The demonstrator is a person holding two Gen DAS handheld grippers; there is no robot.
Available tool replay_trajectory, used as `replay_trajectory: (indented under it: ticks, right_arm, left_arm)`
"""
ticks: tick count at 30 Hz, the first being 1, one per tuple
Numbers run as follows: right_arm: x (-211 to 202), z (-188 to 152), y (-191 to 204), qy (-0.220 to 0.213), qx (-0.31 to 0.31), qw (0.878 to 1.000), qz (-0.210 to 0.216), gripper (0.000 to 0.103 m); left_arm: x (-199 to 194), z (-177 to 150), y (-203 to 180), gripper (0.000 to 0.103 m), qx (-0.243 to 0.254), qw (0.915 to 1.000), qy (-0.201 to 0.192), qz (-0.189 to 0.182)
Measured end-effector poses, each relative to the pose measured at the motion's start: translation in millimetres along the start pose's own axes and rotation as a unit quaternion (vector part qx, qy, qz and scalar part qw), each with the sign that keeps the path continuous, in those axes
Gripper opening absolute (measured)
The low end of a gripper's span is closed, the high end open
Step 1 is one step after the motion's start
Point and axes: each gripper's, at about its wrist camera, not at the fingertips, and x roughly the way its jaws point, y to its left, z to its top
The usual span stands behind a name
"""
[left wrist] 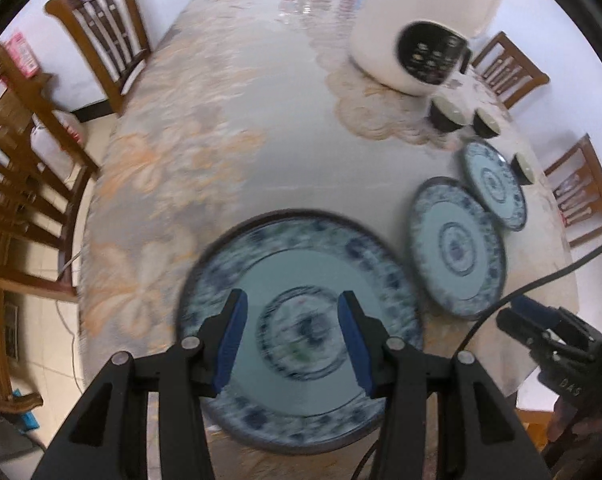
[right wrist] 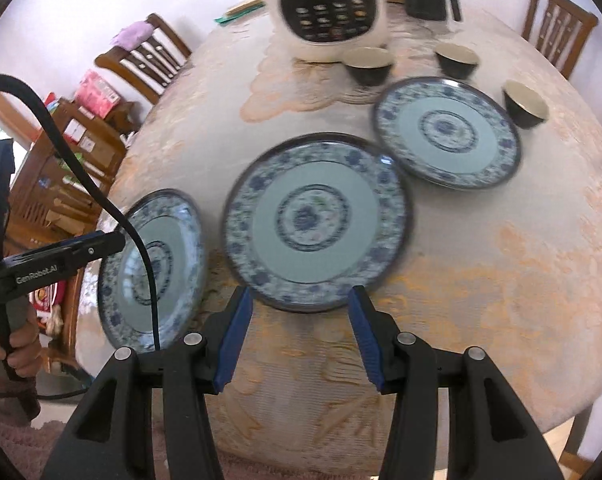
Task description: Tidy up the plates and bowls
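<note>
Three blue-patterned plates lie flat and separate on the worktop: a left plate at the near-left edge, a middle plate, and a far plate whose rim nearly touches the middle plate. Three dark bowls stand beyond the plates, near a white appliance. No stacking is done yet.

Risks:
- The left plate sits close to the worktop edge. A push from a finger tip instead of a clean grip could slide it off.
- The plates are glazed and flat. A shallow pinch on the rim could slip as the plate is lifted.
- A cable hangs across the left plate in the right wrist view and could snag.

The left gripper hovers above the left plate; its fingers are released, holding nothing, with the plate centre showing between them. The right gripper is likewise released and empty; the near rim of the middle plate lies just beyond its finger tips, not between them.
</note>
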Motion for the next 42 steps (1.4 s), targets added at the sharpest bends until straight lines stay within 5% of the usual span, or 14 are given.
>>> replay_trajectory:
  ticks: [15,42]
  right_arm:
    - [0.9,1.6,-49.7,0.000,0.064,0.998,-0.002,0.051]
    - [35.5,31.9,-51.6,0.010,0.000,1.000,0.011,0.050]
  left_arm:
    - [26.9,34.7,-74.7,0.049,0.067,0.9977,0.002,-0.009]
    - [89.6,54.5,-111.5,0.049,0.065,0.9966,0.050,0.008]
